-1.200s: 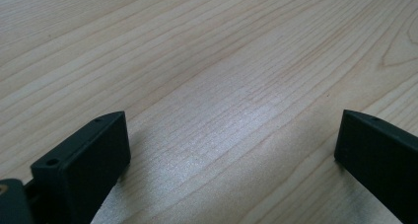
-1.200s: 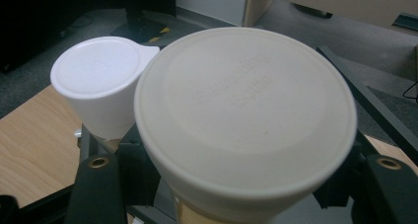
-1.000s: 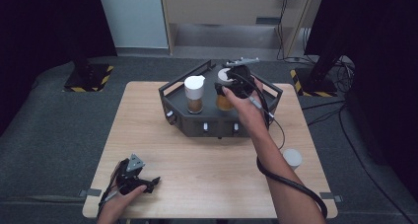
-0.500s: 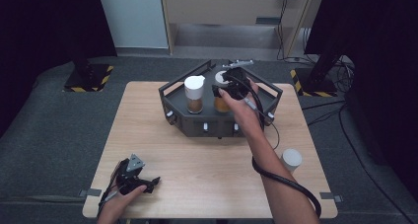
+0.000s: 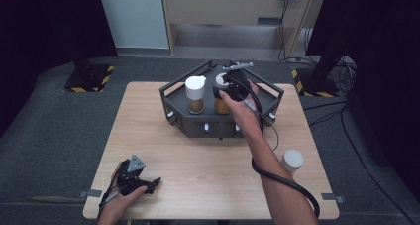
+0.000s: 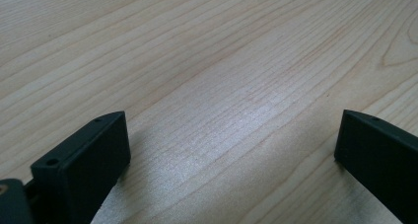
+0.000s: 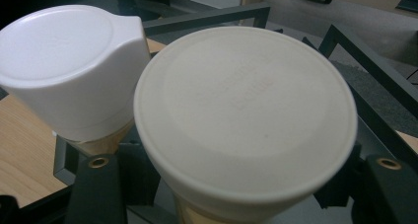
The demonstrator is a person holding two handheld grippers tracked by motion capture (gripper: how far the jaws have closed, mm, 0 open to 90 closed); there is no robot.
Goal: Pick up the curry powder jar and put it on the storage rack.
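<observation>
My left tool (image 5: 132,178) sits idle at the counter's (image 5: 163,136) near-left corner, jaws wide apart, nothing between them. In the dark rack (image 5: 181,113) at the far edge, a white-capped jar (image 5: 195,93) stands left; my right tool (image 5: 229,88) is clamped on the cream-lidded jar (image 7: 246,120) beside it, just under the lid. Smooth rigid wall, part-filled, so probably light but slippery: grip below the lid rim. Spare white lid (image 5: 292,159) lies near the right edge.

left gripper (image 5: 132,178): black body, grey three-cornered plate on top
left jaws: flat black blocks, small screw hole at each top corner
right gripper (image 5: 229,87): black, brass-ringed holes in jaws
cable (image 5: 285,183): thick, black, trailing along the forearm
forearms: bare, no sleeves
</observation>
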